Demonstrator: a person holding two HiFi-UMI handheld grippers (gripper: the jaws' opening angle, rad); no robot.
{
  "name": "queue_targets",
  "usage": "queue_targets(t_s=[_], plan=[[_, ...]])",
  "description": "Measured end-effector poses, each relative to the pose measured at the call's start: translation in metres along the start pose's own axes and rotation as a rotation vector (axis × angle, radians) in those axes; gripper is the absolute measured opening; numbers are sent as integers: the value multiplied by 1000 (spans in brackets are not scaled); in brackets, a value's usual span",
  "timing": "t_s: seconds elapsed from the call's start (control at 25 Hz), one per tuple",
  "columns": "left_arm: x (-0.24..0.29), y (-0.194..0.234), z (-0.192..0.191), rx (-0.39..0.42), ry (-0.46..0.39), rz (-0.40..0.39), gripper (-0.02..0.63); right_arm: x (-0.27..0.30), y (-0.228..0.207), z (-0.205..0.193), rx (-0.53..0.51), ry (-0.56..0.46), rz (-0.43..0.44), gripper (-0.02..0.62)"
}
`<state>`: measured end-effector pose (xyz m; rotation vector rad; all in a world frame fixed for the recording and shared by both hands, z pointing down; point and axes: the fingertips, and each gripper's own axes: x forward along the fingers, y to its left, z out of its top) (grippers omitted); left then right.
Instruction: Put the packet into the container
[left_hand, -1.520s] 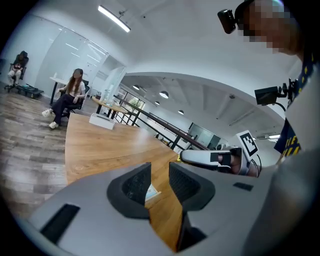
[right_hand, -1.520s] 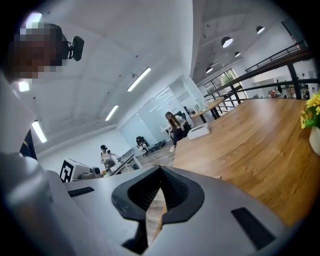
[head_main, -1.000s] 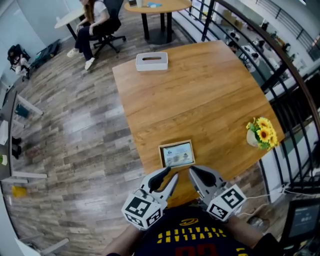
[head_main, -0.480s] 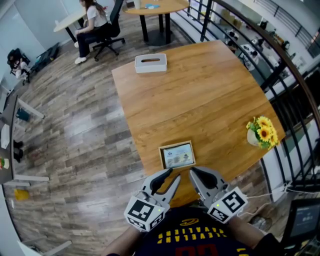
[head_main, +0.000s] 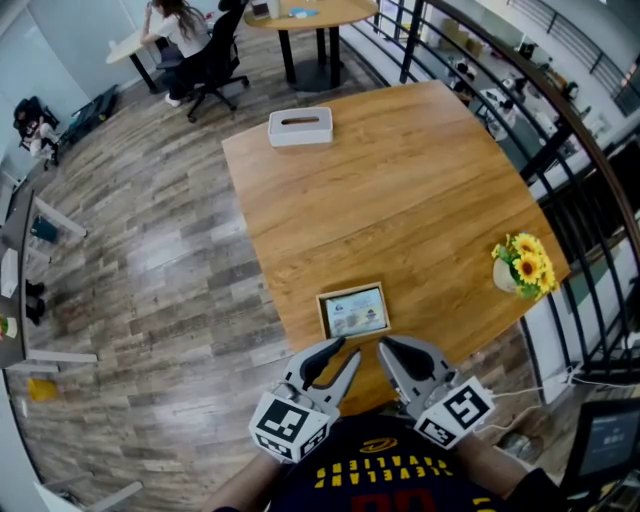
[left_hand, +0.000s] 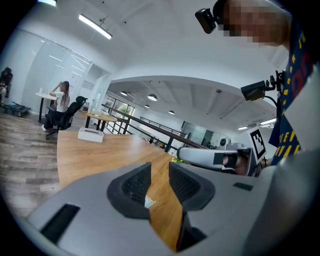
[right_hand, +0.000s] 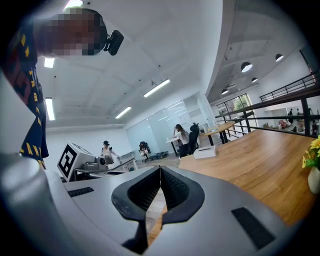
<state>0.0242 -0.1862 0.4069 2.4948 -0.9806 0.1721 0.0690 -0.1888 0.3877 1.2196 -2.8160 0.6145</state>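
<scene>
Hovering near the packet (head_main: 353, 309): left tongs (head_main: 343, 352) parted, right tongs (head_main: 384, 347) closed.

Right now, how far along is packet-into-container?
Done: nothing. The packet lies by the table's near edge, the white container at the far end. In hand: nothing. The left hand-held gripper is open, the right hand-held gripper shut, both empty, short of the packet. Left: grasp, carry, drop in.

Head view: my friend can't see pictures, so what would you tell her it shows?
Two handheld grippers, the left gripper open and the right gripper shut, hover at the near edge of a wooden table, just short of a flat packet. A white container sits at the far end, and yellow flowers stand at the right edge.
</scene>
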Motion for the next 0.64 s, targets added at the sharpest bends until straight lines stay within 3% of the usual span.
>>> queue_targets(t_s=[0.64], plan=[[0,-4,-6,15,22,1,112,-5,3,-3,-8,1,5,11]])
